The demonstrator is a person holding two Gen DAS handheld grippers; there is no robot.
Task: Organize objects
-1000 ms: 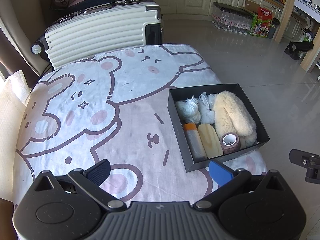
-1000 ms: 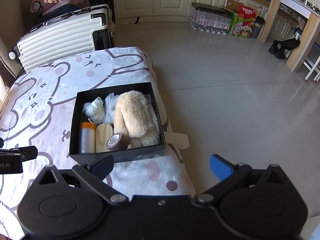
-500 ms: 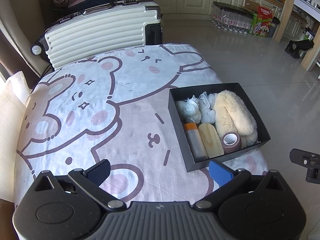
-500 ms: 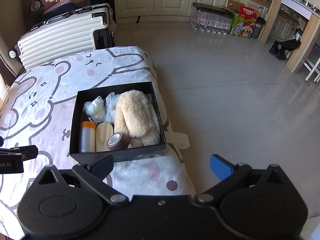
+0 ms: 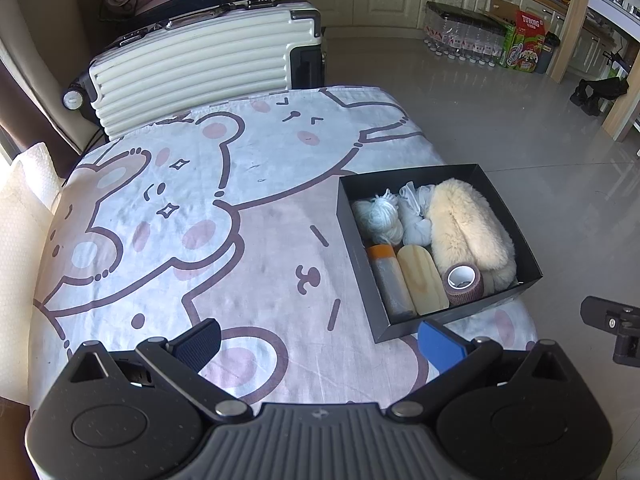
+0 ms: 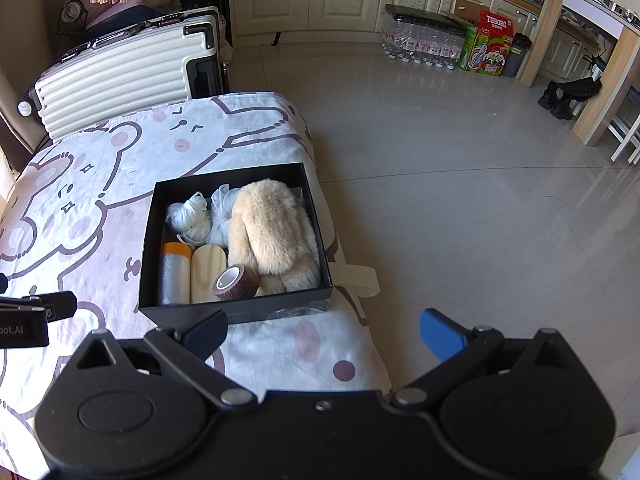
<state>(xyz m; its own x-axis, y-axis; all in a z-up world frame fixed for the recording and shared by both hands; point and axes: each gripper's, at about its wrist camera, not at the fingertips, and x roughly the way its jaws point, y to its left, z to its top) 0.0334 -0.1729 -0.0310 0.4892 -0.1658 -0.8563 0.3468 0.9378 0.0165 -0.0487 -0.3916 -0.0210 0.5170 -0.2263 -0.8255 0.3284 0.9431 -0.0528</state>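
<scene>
A black box [image 5: 357, 256] [image 6: 236, 312] sits at the right edge of a table covered with a bear-print cloth [image 5: 192, 216] [image 6: 80, 184]. Inside it lie a cream fluffy item [image 5: 464, 228] [image 6: 272, 232], a white yarn ball [image 5: 378, 218] [image 6: 190, 218], a white mesh bundle [image 5: 414, 216], an orange-capped bottle [image 5: 390, 280] [image 6: 174, 272], a wooden piece [image 5: 422, 280] [image 6: 206, 272] and a brown tape roll [image 5: 463, 283] [image 6: 235, 282]. My left gripper [image 5: 318, 340] hovers open over the cloth, near the box's front left corner. My right gripper [image 6: 324, 330] hangs open before the box's front wall, with nothing held.
A cream ribbed suitcase [image 5: 200, 76] [image 6: 120, 76] stands behind the table. The tiled floor [image 6: 460, 200] stretches right of the table. Bottled water [image 6: 420, 40] and a drinks carton [image 6: 490, 42] stand by the far cabinets. A white padded surface [image 5: 20, 220] borders the table's left.
Both views have shifted only slightly; the box and its contents lie as before, and both grippers remain open.
</scene>
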